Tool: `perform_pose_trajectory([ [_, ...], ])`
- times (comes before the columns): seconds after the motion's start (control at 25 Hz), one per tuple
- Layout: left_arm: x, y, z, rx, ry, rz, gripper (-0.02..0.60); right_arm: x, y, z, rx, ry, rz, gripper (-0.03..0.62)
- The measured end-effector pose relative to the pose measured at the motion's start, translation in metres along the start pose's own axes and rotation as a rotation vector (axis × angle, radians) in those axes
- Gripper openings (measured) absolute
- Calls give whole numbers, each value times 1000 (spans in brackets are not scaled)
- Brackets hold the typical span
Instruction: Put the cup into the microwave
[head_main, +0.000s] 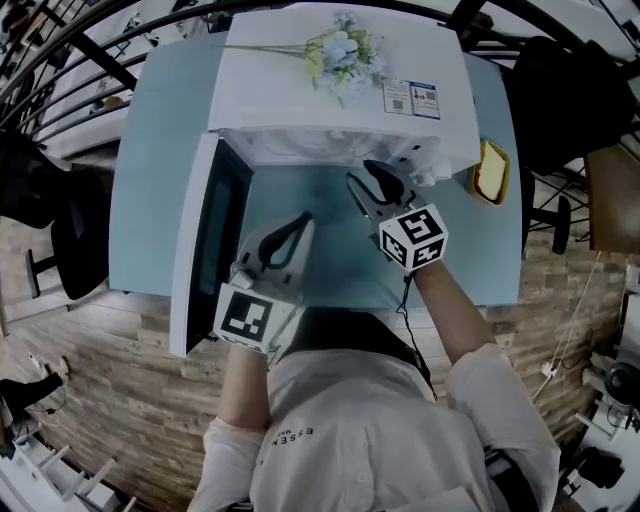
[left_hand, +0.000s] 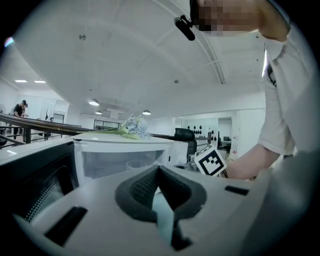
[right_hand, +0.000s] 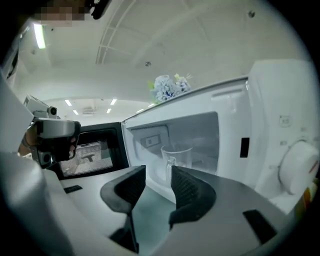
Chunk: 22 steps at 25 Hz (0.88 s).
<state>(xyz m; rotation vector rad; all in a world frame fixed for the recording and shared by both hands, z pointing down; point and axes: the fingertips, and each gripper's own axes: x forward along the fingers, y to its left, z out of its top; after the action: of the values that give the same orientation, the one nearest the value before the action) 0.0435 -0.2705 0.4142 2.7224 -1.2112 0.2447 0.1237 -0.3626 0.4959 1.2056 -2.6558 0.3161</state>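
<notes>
Cup of clear glass with a handle (right_hand: 176, 157) stands inside the cavity of the white microwave oven (right_hand: 265, 115), on its floor, toward the back. It lies ahead of the right gripper (right_hand: 158, 175), seen through the gap between that gripper's jaws but well clear of both pads. Those jaws stand wide apart with nothing between them, and their tips are just outside the oven's opening. The left gripper (left_hand: 159, 170) is lower and farther from the oven, over the pale blue-green table (head_main: 150, 150). Its jaws are closed tip to tip on nothing, and the cup is well apart from it.

By count there are one cup, one microwave and two grippers. The single black-windowed oven door (head_main: 205, 240) is swung fully open to the left.

The cup is upright, its long axis vertical and its mouth up. Its handle is on the side turned toward the opening and the right gripper.

A bunch of pale blue and white flowers (head_main: 340, 50) lies on the oven's top, and one yellow object (head_main: 492, 170) sits on the table to the oven's right.
</notes>
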Motion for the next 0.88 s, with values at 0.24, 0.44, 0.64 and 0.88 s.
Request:
perform_pose_trajectory([
  [0.24,-18,-26,14,23,-12,9,2,-49,26,26,-7,-70,10,153],
  [0.44,-37,-43,18,74,-9,34,2,-93,45,54,-28,-147,-14,55],
  [0.64,-60,-55,28,113,-23,63,2,-137,68,82,-79,-221,-27,17],
  [0.88,-76,-59,46,144,-46,95,2,-174,89,105,-120,-269,-5,17],
])
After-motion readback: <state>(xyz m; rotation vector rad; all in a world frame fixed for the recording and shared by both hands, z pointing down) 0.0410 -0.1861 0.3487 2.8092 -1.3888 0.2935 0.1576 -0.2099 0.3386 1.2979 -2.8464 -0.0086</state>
